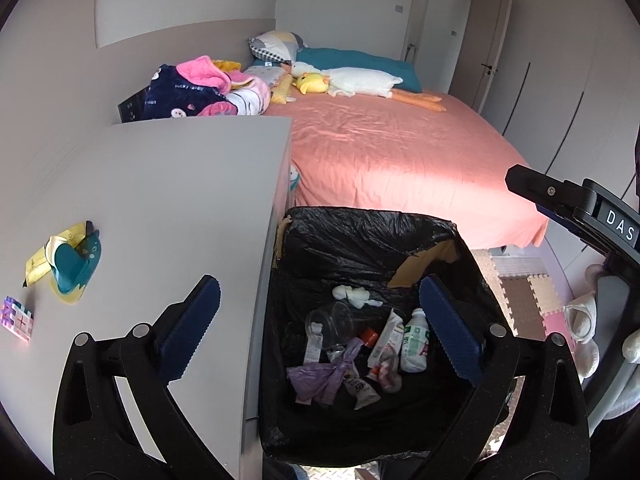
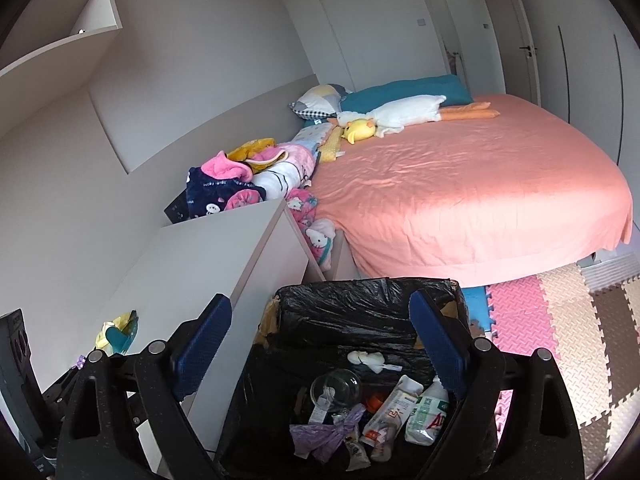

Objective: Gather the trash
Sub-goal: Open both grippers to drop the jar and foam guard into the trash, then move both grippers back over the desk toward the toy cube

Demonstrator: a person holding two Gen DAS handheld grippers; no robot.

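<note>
A cardboard trash box lined with a black bag (image 1: 360, 240) (image 2: 360, 304) stands on the floor between a white desk and the bed. Inside lie a purple bag (image 1: 320, 376) (image 2: 320, 436), a clear plastic cup (image 1: 330, 322) (image 2: 336, 390), a white bottle (image 1: 416, 340) (image 2: 428, 412), tubes and a crumpled tissue (image 1: 356, 294) (image 2: 368, 360). My left gripper (image 1: 320, 320) is open and empty above the box. My right gripper (image 2: 320, 344) is open and empty above it too; part of it shows at the right of the left wrist view (image 1: 580, 208).
The white desk (image 1: 160, 208) (image 2: 224, 256) holds a teal and yellow toy (image 1: 72, 264) (image 2: 118, 334) and a pink block piece (image 1: 18, 318). A bed with a pink sheet (image 1: 400, 152) (image 2: 460, 192), clothes and plush toys lies behind. Foam mats (image 2: 560, 320) cover the floor.
</note>
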